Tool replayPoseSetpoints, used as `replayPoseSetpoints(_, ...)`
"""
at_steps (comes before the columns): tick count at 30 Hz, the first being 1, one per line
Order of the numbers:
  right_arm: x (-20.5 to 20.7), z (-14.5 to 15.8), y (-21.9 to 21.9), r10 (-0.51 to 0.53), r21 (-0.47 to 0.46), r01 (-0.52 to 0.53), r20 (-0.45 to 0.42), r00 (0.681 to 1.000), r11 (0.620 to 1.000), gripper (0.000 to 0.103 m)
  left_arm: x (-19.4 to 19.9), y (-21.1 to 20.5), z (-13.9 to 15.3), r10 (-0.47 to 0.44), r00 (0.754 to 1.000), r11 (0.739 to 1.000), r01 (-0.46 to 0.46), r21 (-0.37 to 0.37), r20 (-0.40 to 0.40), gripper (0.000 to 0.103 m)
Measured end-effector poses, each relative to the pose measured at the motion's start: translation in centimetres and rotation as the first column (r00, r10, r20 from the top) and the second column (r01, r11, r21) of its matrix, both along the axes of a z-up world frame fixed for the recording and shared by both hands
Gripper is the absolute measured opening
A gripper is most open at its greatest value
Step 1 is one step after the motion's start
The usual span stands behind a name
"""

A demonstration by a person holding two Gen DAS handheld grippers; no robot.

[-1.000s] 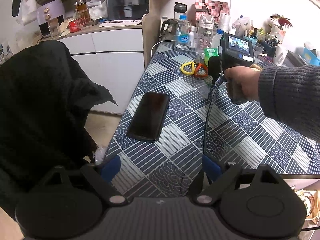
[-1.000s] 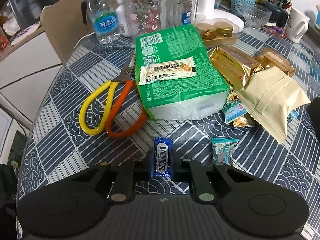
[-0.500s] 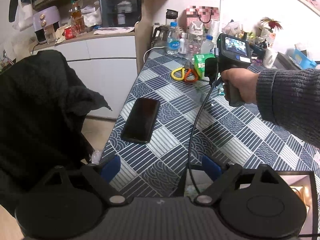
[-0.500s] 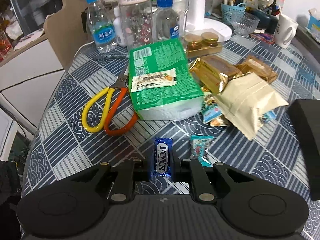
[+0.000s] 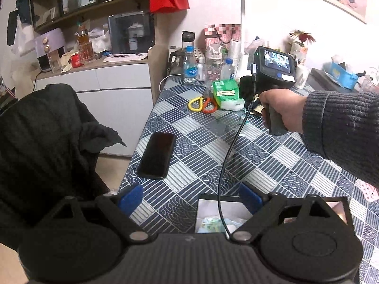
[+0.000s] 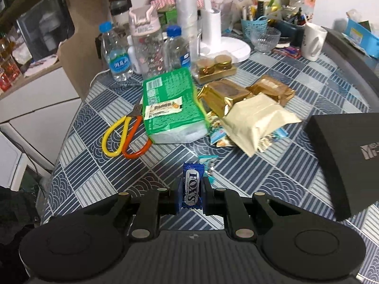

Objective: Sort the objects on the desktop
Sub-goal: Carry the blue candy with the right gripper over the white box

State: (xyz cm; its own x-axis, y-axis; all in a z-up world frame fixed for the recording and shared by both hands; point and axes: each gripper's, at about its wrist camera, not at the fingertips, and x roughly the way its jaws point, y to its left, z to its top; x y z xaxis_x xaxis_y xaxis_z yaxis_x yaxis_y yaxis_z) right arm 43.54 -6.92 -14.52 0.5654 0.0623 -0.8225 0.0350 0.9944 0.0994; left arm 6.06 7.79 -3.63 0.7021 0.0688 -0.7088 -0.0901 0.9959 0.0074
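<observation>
Right wrist: scissors (image 6: 125, 137) beside green pack (image 6: 173, 108).

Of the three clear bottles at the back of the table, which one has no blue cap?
The middle bottle: it is wider, with a pale pink lid. The bottles on its left and right both have blue caps.

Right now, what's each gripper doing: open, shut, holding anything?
Left gripper: open, nothing between its fingers.
Right gripper: shut on the blue candy, lifted off the table.
</observation>
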Motion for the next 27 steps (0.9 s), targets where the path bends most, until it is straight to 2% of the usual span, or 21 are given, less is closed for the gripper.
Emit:
replayPoseSetpoints(16,-6.3,6.2,-4.6,-0.023,0.055,0.018,0.085,0.996,0.998,0.016,-4.7,-2.8,3.1,-0.047,0.997,0.999,0.048,-0.010,0.056,0.103)
replayPoseSetpoints(27,-12.9,10.1,-8.1,-0.023,0.128,0.003,0.156,0.987,0.992,0.016,-8.1,-5.1,4.2,-0.088,0.992,0.996,0.086,0.020,0.086,0.103)
